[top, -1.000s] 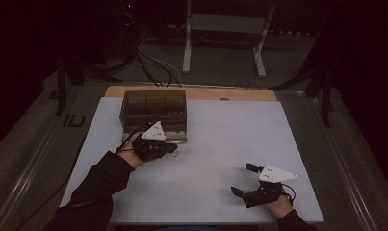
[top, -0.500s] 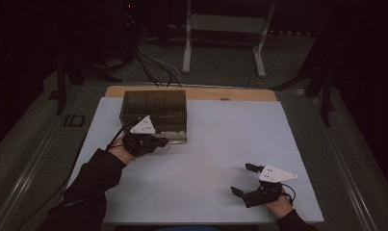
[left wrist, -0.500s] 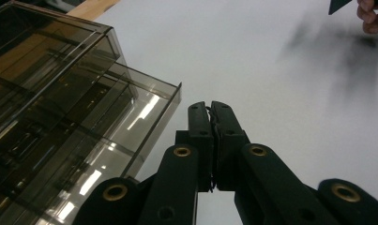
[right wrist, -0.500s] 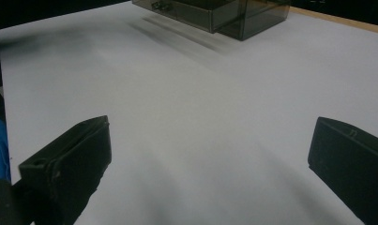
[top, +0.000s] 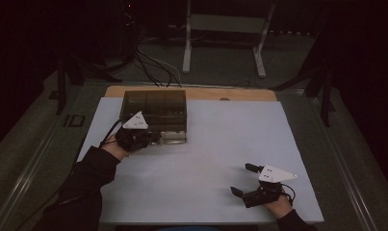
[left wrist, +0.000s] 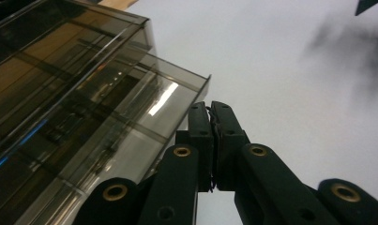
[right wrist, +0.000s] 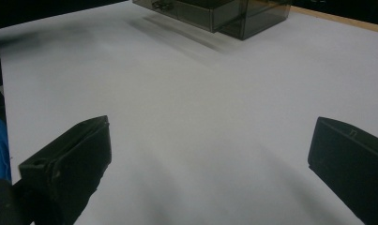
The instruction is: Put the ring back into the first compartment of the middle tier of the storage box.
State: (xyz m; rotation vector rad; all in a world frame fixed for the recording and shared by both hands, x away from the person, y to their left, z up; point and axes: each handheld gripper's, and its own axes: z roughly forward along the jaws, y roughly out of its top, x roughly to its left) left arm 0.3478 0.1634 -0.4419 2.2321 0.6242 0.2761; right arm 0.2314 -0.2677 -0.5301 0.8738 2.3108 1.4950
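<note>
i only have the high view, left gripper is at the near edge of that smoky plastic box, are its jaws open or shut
Observer: Shut. In the left gripper view the left gripper has its two black jaws pressed together, and I cannot make out anything held between them.
Operator: is a drawer out on that box
Observer: Yes. A clear drawer sticks out from the box, and its front corner is right beside the jaw tips.
Operator: and the right one, open for sure
Observer: Yes. In the right gripper view the right gripper has its jaws wide apart with bare white table between them.
</note>
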